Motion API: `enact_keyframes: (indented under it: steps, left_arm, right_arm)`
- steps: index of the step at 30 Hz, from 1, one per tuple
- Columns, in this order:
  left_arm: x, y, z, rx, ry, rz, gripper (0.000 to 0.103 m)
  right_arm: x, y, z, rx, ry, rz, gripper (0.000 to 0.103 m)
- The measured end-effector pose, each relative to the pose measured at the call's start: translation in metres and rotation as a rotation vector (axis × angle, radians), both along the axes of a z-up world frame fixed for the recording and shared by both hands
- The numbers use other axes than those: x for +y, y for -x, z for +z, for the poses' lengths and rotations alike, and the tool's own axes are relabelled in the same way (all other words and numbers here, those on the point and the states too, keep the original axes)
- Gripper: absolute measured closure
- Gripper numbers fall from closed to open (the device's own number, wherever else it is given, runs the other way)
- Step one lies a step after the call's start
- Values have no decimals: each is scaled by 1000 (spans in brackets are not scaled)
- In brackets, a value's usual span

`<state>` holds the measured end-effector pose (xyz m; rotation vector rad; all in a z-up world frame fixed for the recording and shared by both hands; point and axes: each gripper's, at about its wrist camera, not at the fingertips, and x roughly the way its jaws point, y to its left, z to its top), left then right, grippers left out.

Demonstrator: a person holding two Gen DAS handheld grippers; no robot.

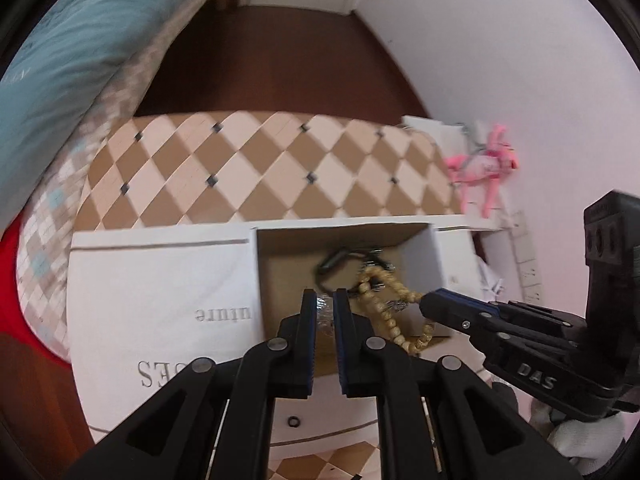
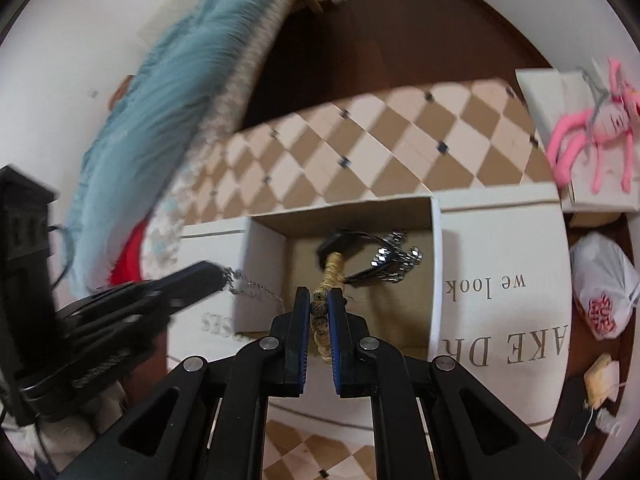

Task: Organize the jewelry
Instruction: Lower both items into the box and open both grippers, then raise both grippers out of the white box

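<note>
A white box (image 1: 160,280) with an open brown compartment (image 1: 288,264) lies on a checkered table. My left gripper (image 1: 324,300) is shut on a silver chain (image 1: 325,312) over the compartment's front edge; the chain also shows in the right wrist view (image 2: 252,284). My right gripper (image 2: 319,300) is shut on a tan wooden bead string (image 2: 330,276) that hangs into the compartment; the beads also show in the left wrist view (image 1: 384,296). A black cord with silver metal beads (image 2: 394,258) lies inside the compartment.
A pink plush toy (image 2: 592,136) lies on a small white box (image 2: 540,92) at the back right. A white plastic bag (image 2: 604,284) sits to the right. A blue blanket (image 2: 160,100) and a red cloth (image 2: 128,260) lie to the left.
</note>
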<state>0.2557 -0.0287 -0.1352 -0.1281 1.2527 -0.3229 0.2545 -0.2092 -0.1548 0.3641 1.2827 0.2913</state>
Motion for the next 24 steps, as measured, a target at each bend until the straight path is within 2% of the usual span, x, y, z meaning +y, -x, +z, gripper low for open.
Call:
enact_keyframes:
  steps: [3,5,6,7,8,9,10,11,12,13,15,19,24]
  left_arm:
    - [6,-2,-7,15,-13,31,96]
    - [8,-1,-9,3,-63,48,91]
    - [9,0,-10,-4,-99,60,79]
    - [9,1,-11,-12,-116,68,60]
    - [11,2,-11,-27,-134,78,48]
    - [12,5,-11,-47,-154,92,30]
    - [15,8,-12,-74,-179,111,24]
    - [17,10,-13,-89,-192,122,23]
    - [18,14,-15,-99,-204,131,20]
    - [18,16,-18,-103,-211,135,13]
    - [17,23,-24,-118,-222,139,2]
    - [12,34,-32,-160,-266,137,0]
    - [9,43,-39,-151,-262,151,0]
  right_arm:
    - [-6,-7,-20,66,67,-3,92]
    - [-10,-5,-18,52,100,-9,79]
    - [-12,-2,-14,31,124,-12,65]
    - [-13,-1,-11,20,132,-13,55]
    - [-14,2,-6,-5,167,-17,52]
    - [-16,5,-3,-22,204,-25,49]
    - [-16,8,-2,-35,246,-30,44]
    - [-16,9,0,-42,277,-33,41]
    - [-15,13,-1,-54,334,-41,30]
    - [-14,16,-4,-57,368,-41,15]
    - [-12,21,-11,-61,428,-45,2]
    - [-9,28,-23,-60,478,-52,1]
    - [-12,36,-25,-82,509,-74,0]
